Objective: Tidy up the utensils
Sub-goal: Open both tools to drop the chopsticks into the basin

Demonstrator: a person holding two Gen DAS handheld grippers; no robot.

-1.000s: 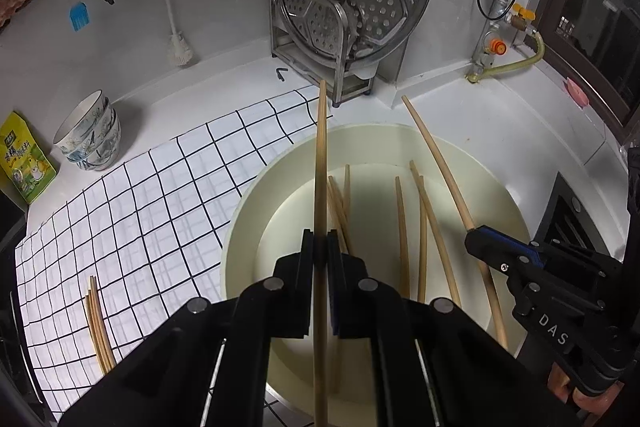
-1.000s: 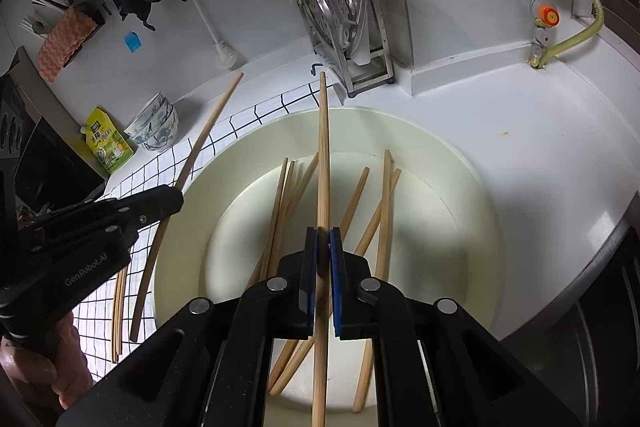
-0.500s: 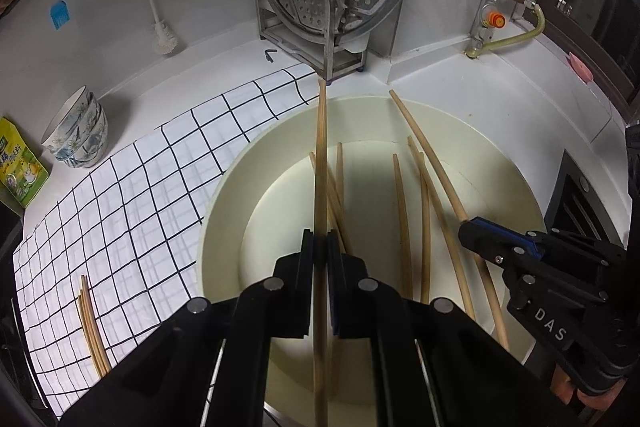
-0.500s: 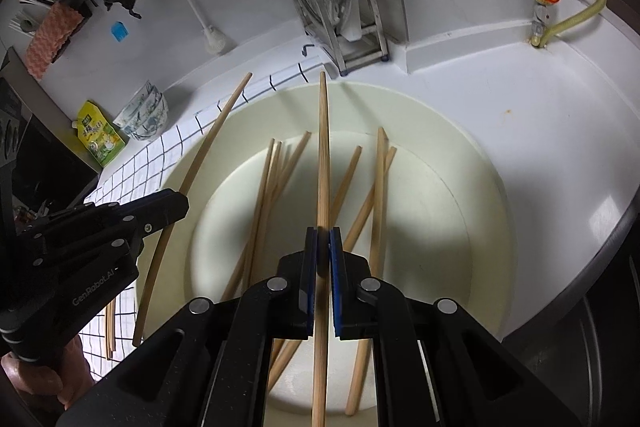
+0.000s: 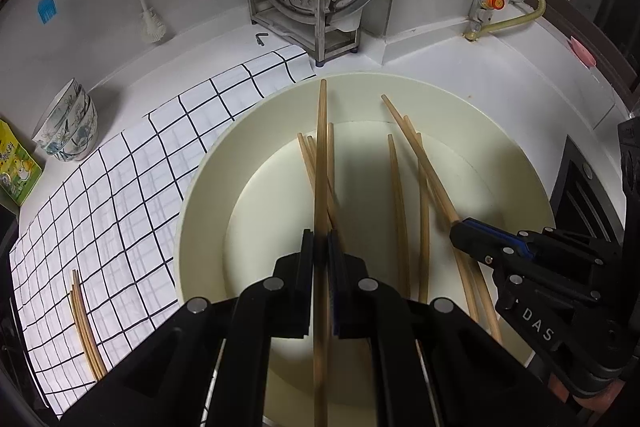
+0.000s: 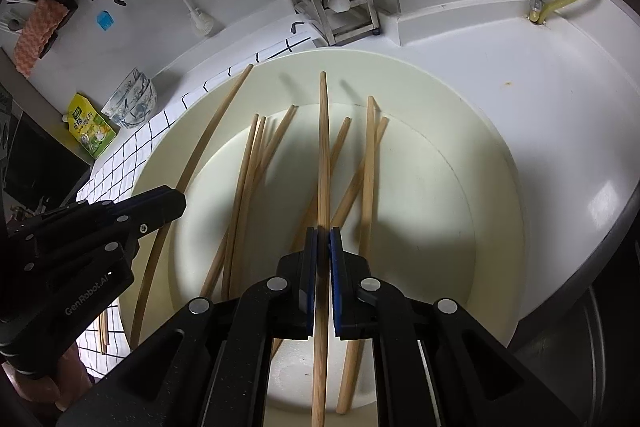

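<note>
I've got the left hand-held gripper (image 5: 321,247) pinching one chopstick (image 5: 321,163), and the right hand-held gripper (image 6: 322,247) pinching another chopstick (image 6: 323,147); both pairs of jaws are pressed together on the wood partway along the shaft. Both sticks hang over the cream basin (image 5: 208,163), tips pointing toward the dish rack (image 5: 320,7). The loose chopsticks (image 6: 248,179) lie criss-crossed on the basin floor. A few sorted chopsticks (image 5: 84,323) sit on the checked cloth (image 5: 120,187) on the desk (image 5: 460,59), left of the basin.

Handling, my read: light, stiff, thin bamboo, probably a bit slick if the basin is wet. A round shaft can roll or pivot in flat pads, so I'd grip near the middle to balance it and keep the pads square across it. An end grip would let the long side droop. Loose ones overlap, so I'd pick a top stick first.
</note>
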